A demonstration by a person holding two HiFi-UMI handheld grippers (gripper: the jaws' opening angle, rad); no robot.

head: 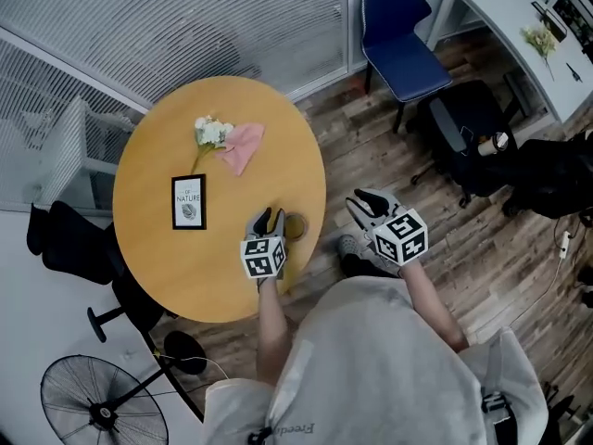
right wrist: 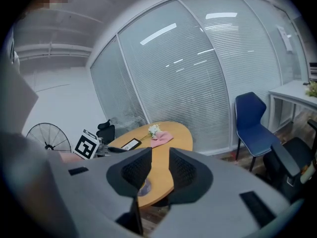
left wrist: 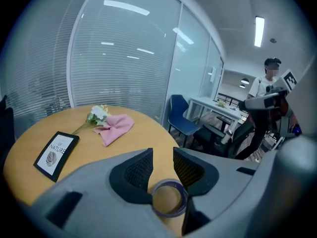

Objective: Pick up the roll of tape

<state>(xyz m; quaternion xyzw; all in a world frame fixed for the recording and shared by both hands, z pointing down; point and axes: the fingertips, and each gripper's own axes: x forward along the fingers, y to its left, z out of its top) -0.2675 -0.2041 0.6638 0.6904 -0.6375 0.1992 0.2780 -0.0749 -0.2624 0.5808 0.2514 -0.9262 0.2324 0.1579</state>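
Note:
The roll of tape (head: 295,227) is a small clear ring lying flat near the right edge of the round wooden table (head: 167,267). My left gripper (head: 270,219) hovers over the table just left of the roll, jaws open and empty. In the left gripper view the tape (left wrist: 169,199) shows low in the gap, below the fingertips (left wrist: 140,168), and nothing presses on it. My right gripper (head: 367,203) is open and empty, held off the table's right side above the floor. In the right gripper view the tape (right wrist: 144,187) peeks out past the left jaw.
A black-framed card (head: 189,202), a white flower (head: 211,133) and a pink cloth (head: 243,146) lie farther back on the table. A blue chair (head: 400,44), a black office chair (head: 463,137) and a white desk (head: 519,35) stand right. A fan (head: 102,406) stands near left.

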